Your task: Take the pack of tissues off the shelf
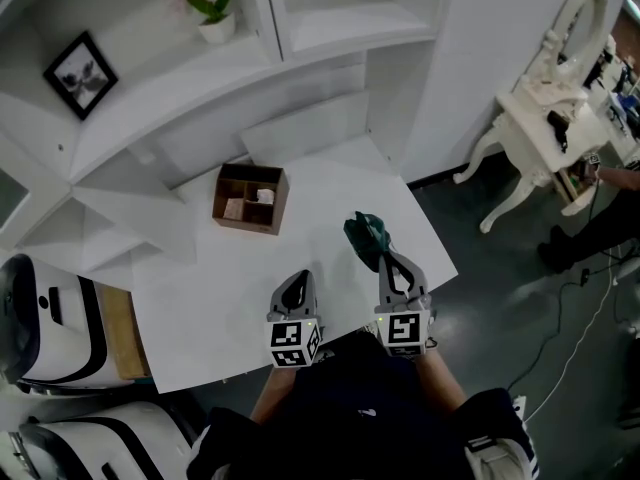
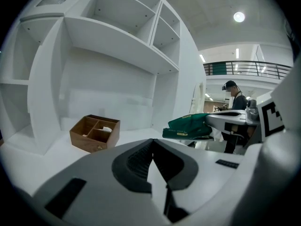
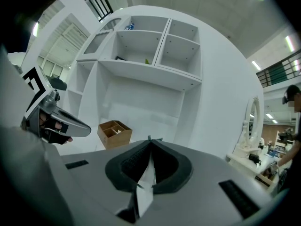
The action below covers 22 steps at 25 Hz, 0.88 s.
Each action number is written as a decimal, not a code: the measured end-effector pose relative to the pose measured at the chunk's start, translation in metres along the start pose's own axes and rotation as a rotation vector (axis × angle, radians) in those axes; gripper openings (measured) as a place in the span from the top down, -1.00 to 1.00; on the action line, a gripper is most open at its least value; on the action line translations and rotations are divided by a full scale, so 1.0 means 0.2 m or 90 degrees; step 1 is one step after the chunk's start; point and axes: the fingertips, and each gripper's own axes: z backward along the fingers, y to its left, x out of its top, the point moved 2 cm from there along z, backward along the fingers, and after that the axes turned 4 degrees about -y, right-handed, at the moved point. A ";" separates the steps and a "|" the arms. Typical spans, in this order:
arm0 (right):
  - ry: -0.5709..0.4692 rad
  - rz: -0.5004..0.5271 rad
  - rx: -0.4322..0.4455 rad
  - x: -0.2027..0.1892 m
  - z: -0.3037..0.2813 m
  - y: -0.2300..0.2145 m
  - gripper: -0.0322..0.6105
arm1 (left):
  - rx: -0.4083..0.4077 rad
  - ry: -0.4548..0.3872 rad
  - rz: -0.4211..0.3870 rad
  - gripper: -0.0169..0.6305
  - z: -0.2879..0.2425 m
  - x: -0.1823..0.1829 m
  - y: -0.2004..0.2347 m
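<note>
Both point forward, near level, over white table [image 1: 330, 183]. Right gripper [image 1: 390, 261] pinches green pack of tissues [image 1: 366, 236]. Left gripper [image 1: 298, 281] beside it, jaws together, empty.

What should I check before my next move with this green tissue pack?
1. Green soft tissue pack clamped in the right gripper jaws: ok.
2. Pack off the white shelf unit, held over the white tabletop: ok.
3. Left gripper empty, jaws shut: ok.
4. Brown wooden compartment box apart from the pack: ok.
5. How deep the grip sits on the pack: cannot tell.
</note>
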 end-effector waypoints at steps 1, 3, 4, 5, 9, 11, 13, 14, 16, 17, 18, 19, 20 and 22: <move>0.002 -0.002 0.001 0.00 0.00 0.00 0.85 | 0.001 0.002 0.000 0.93 0.00 0.00 0.01; -0.001 0.000 0.004 0.00 0.00 0.01 0.86 | 0.003 0.004 -0.002 0.93 0.00 0.00 0.02; -0.002 0.002 0.006 0.00 0.00 0.02 0.86 | 0.003 0.004 -0.003 0.93 0.00 0.00 0.02; 0.001 0.005 0.008 0.00 0.01 0.02 0.86 | 0.001 0.006 -0.003 0.94 0.00 -0.01 0.02; -0.004 0.009 0.002 0.01 0.01 0.02 0.86 | -0.010 0.014 0.000 0.93 0.01 -0.02 0.02; -0.007 0.011 0.003 0.02 0.01 0.02 0.86 | -0.010 0.015 0.000 0.94 0.01 -0.03 0.02; -0.002 0.014 0.007 0.01 0.01 0.04 0.86 | -0.009 0.010 0.002 0.94 0.02 -0.02 0.02; 0.002 0.015 0.009 0.01 0.02 0.04 0.86 | -0.011 0.006 0.003 0.93 0.02 -0.02 0.02; 0.006 0.013 0.008 0.00 0.02 0.04 0.86 | -0.015 -0.002 0.005 0.93 0.03 -0.01 0.02; 0.008 0.008 0.009 -0.01 0.02 0.05 0.86 | -0.015 -0.004 0.005 0.94 0.03 -0.01 0.02; 0.008 0.000 0.009 -0.01 0.03 0.05 0.86 | -0.015 -0.004 0.004 0.93 0.03 -0.01 0.02; 0.008 -0.005 0.009 -0.02 0.03 0.05 0.86 | -0.014 -0.005 0.004 0.94 0.03 -0.01 0.02; 0.008 -0.008 0.008 -0.02 0.03 0.05 0.86 | -0.013 -0.005 0.004 0.93 0.03 -0.01 0.02; 0.012 -0.003 0.006 -0.02 0.03 0.04 0.86 | -0.012 -0.008 0.006 0.93 0.04 -0.01 0.03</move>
